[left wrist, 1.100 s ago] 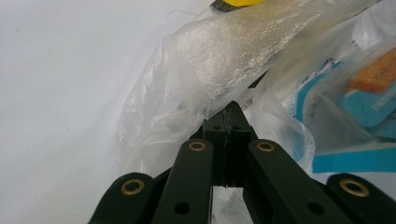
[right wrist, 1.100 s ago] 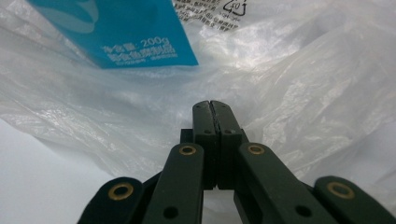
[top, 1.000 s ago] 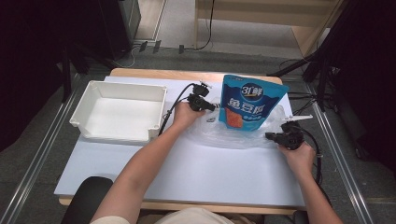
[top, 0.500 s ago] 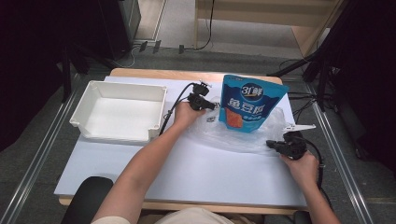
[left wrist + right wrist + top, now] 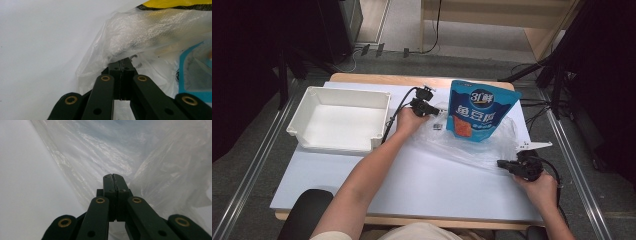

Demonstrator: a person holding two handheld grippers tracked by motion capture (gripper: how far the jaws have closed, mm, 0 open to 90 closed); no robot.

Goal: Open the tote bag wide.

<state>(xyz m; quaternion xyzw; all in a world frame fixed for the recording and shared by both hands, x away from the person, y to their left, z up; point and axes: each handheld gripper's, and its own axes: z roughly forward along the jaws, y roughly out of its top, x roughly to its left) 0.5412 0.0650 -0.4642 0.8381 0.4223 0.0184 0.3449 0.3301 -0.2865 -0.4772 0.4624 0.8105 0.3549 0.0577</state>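
The blue pouch [image 5: 478, 111] reads "3L鲜" and "鱼豆腐".

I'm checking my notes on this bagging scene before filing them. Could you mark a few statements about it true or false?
1. The blue pouch lies inside the white bin. False: it lies on the clear plastic bag, right of the bin.
2. The left hand-held gripper has its jaws shut on the bag's plastic. True, as its own view shows.
3. The right hand-held gripper stands wide open. False: its jaws are shut at the bag's near edge.
4. The white bin holds nothing. True.
5. The table is white. True.
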